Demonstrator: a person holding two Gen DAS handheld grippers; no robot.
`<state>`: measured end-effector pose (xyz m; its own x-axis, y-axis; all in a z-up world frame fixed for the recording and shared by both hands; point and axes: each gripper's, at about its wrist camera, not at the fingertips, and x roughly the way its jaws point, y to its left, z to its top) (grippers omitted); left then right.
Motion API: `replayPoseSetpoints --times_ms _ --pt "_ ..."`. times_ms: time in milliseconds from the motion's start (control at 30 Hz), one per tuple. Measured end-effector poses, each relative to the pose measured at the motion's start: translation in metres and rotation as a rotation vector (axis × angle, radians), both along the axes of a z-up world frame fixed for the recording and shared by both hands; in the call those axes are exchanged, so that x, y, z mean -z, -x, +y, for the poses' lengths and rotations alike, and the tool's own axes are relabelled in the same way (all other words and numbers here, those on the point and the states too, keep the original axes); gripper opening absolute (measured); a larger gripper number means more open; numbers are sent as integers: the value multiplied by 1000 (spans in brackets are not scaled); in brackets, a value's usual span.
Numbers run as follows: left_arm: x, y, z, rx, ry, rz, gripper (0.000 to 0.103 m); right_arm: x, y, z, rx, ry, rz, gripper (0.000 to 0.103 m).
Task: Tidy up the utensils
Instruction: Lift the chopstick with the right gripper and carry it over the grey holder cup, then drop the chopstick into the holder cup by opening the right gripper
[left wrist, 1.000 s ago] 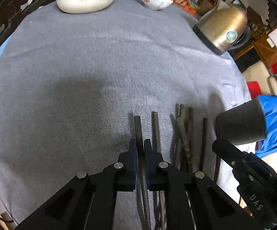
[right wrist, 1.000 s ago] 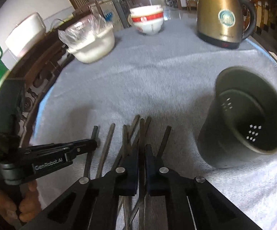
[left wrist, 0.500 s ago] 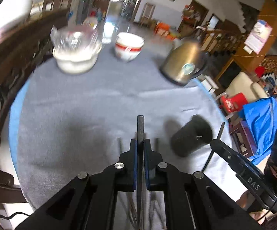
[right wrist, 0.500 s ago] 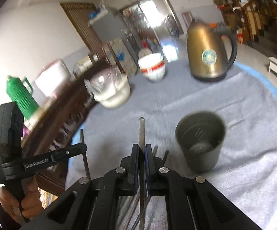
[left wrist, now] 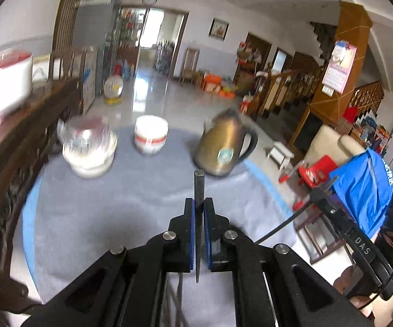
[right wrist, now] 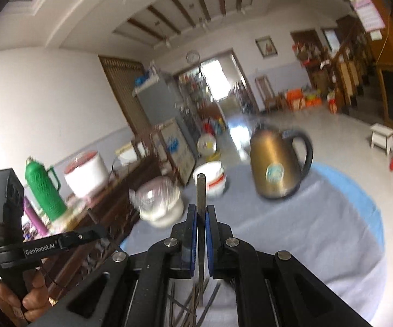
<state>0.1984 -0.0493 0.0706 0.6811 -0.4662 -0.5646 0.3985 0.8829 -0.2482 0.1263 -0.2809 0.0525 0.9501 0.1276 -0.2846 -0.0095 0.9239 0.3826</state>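
Note:
My left gripper (left wrist: 199,204) is shut on a dark chopstick (left wrist: 198,188) and holds it high above the grey table, tip pointing forward. My right gripper (right wrist: 201,211) is shut on another dark chopstick (right wrist: 201,190), also raised. The right gripper with its chopstick shows in the left wrist view (left wrist: 321,190); the left gripper shows in the right wrist view (right wrist: 87,235). Several loose chopsticks (right wrist: 193,305) lie on the table below the right gripper. The dark holder cup is out of view.
On the grey tablecloth (left wrist: 114,204) stand a gold kettle (left wrist: 223,150), a red-banded white bowl (left wrist: 150,136) and a plastic-covered white bowl (left wrist: 88,150). A dark wooden sideboard (left wrist: 14,150) runs along the left. A blue cloth (left wrist: 365,185) hangs at right.
Both grippers have lifted their chopsticks off the table and tilted upward, so the views now show the room. The holder cup has dropped out of view.

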Motion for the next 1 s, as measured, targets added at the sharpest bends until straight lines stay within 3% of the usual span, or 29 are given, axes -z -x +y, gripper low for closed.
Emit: replayPoseSetpoints --times_ms 133,233,300,433,600,733,767,800,867,933,1000 --pt "-27 -9 -20 5 45 -75 7 -28 -5 -15 64 55 -52 7" --pt "-33 -13 -35 12 69 -101 7 -29 -17 -21 93 98 -28 7" --pt "-25 -17 -48 10 60 -108 7 -22 -25 -25 101 112 5 7" --pt "9 -36 -73 29 26 -17 7 7 -47 -30 90 105 124 7" --pt "51 -53 -93 47 -66 86 7 46 -66 -45 59 25 253 8" --pt "65 -50 -95 64 -123 121 9 67 -71 -65 2 -154 304 11" --pt "64 -45 -94 68 -129 112 15 72 -68 -67 -3 -189 312 11" --pt "63 -40 -92 71 -138 100 33 75 -67 -71 -6 -220 320 12" --pt "61 -27 -86 59 -173 71 65 78 -62 -74 -7 -259 314 25" --pt "60 -12 -77 28 -201 25 67 77 -53 -72 -3 -269 287 78" --pt "62 0 -73 12 -258 12 67 71 -37 -68 14 -256 233 82"
